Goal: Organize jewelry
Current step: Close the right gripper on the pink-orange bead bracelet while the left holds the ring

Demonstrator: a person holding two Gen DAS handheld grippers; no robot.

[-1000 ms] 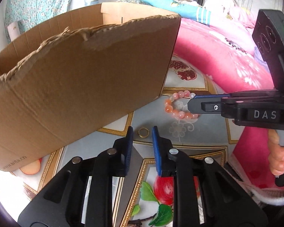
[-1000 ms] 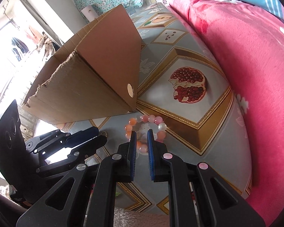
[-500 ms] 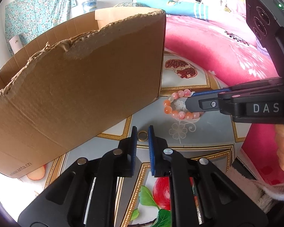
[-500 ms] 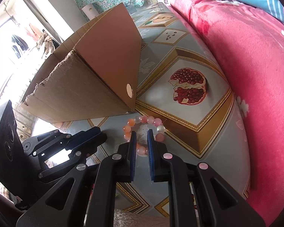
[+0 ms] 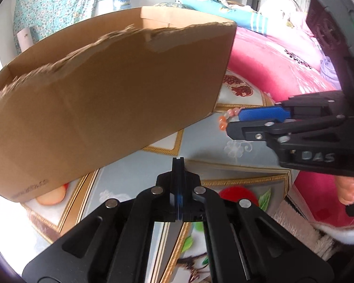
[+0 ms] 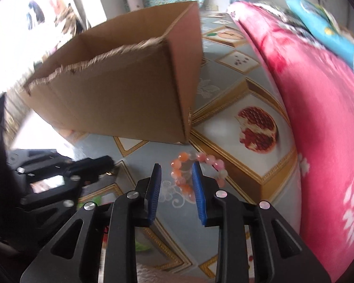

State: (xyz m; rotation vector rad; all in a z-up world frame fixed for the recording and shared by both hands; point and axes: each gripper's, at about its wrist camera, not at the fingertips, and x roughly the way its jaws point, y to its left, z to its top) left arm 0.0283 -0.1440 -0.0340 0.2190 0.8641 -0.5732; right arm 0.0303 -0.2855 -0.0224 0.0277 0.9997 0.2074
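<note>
The left gripper (image 5: pixel 178 165) is seen with its jaws pressed fully together; whether the small gold ring is held between them cannot be told. The right gripper (image 6: pixel 177 184) has just been opened, its jaws standing narrowly apart around one side of the bead bracelet (image 6: pixel 195 174), which lies on the patterned floor mat (image 6: pixel 247 75) just beside the cardboard box (image 6: pixel 120 89).
</note>
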